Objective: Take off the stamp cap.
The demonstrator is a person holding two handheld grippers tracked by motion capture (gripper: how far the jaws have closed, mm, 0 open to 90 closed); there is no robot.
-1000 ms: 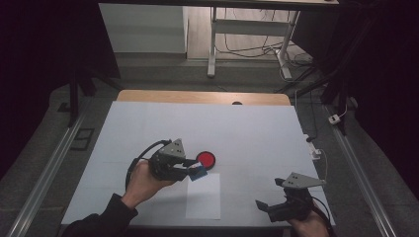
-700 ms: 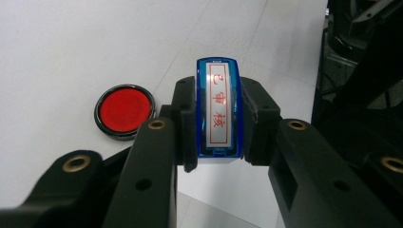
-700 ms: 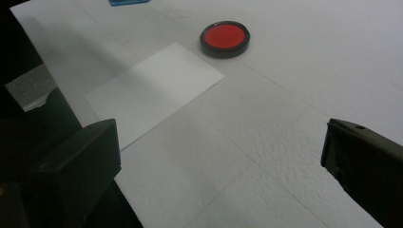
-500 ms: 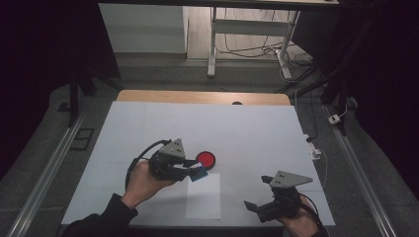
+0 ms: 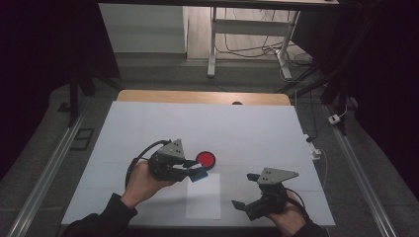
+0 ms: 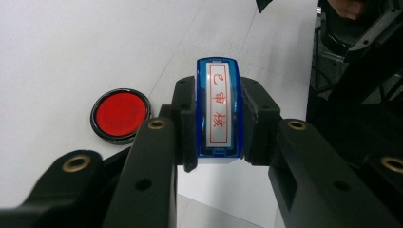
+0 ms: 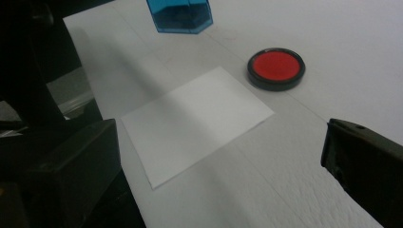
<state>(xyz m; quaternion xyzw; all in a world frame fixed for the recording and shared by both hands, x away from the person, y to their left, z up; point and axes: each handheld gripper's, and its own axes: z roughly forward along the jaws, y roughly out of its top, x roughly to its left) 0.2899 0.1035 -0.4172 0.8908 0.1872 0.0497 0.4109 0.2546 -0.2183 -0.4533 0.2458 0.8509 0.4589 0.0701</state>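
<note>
Well, the left gripper point(image 5: 190, 168) has its fingers point(image 6: 185, 128) clamped on the blue stamp point(image 6: 219, 111) — pads pressing both long sides, the label with its red characters facing up between them. From the right gripper view the stamp's underside hangs clear of the tabletop point(image 5: 247, 133), so it is lifted, not resting. Just beside those fingers, on the far side from the person, sits the red ink pad point(image 5: 205, 159), lid off; directly below and ahead of them lies the white paper point(image 5: 203, 195).

The right gripper point(image 5: 247, 197) hovers near the paper's other edge with its fingers point(image 7: 361, 156) spread wide and nothing between them.

My guess is the stamp is between inking and pressing — whether its face has already met the pad I cannot tell. The next move would call for bringing the stamp squarely over the paper and setting it down flat, face level, with a firm straight push. The free gripper looks placed to pin the sheet so it doesn't slide or lift with the stamp.
</note>
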